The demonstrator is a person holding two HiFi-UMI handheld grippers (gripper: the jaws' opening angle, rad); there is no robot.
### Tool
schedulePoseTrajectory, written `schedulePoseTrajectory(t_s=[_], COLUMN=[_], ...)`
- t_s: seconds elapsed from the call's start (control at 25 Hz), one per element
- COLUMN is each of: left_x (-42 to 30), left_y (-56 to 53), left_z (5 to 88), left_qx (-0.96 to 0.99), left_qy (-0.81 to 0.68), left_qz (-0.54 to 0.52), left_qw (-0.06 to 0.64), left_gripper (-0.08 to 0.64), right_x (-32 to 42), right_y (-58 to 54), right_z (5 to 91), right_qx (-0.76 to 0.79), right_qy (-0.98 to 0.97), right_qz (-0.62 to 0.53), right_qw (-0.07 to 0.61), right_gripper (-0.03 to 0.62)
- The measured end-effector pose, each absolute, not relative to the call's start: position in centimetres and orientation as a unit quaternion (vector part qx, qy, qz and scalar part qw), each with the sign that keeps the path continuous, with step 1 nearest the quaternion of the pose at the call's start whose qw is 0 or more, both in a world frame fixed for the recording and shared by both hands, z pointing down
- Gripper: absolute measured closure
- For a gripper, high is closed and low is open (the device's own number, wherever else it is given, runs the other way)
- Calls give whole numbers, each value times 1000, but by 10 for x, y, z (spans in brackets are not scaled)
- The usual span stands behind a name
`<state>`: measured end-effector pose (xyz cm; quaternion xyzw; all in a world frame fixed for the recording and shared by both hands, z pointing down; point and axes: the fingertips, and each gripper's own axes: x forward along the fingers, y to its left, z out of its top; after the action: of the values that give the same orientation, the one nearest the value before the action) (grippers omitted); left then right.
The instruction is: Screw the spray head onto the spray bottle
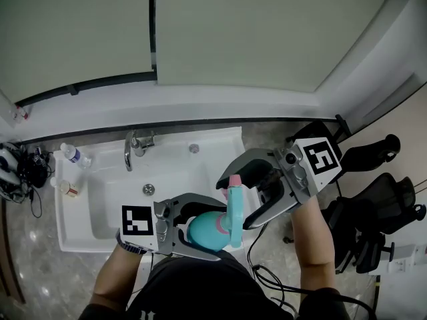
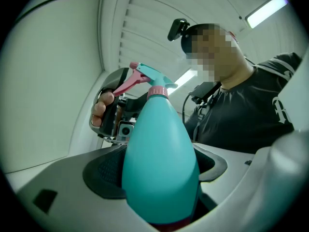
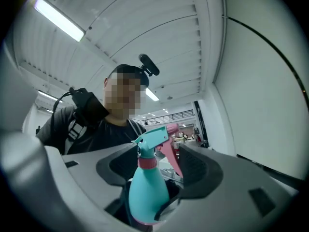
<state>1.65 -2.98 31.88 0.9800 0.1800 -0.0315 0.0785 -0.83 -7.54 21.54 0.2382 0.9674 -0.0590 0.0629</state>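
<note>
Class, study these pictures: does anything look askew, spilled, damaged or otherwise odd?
Nothing stands out. The spray head sits straight on the spray bottle, pink collar at the neck. The left gripper is shut on the bottle's body; the right gripper is open around the head. No spill or damage shows.

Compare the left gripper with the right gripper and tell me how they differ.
The left gripper is shut on the teal spray bottle; the right gripper has its jaws open. The left gripper clamps the wide body, while the right gripper only brackets the spray head, apparently without pressing it. Both are turned toward the same bottle, one from each side.
</note>
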Motion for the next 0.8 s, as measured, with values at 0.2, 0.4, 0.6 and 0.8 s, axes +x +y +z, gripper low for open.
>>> schedulePoseTrajectory(t_s=[0.2,0.4,0.6,0.8], left_x=[13,9,18,8], left_y=[-30,-30,-30,-32], left_z=[318,321,320,329], left_qx=[978,977,976,981], left_qy=[185,191,192,173], left_qz=[-38,-37,-42,-31], left_qw=[84,84,89,78], left_gripper=[180,180,179,181], right_x=[4,19,16,-13], right_y=[-75,-63,-49,-55], right_z=[216,220,224,239], right_qx=[221,228,252,182], right_qy=[972,972,968,983], right_qz=[-45,-27,-11,11], right_qw=[63,52,20,-20], right_gripper=[347,348,347,347])
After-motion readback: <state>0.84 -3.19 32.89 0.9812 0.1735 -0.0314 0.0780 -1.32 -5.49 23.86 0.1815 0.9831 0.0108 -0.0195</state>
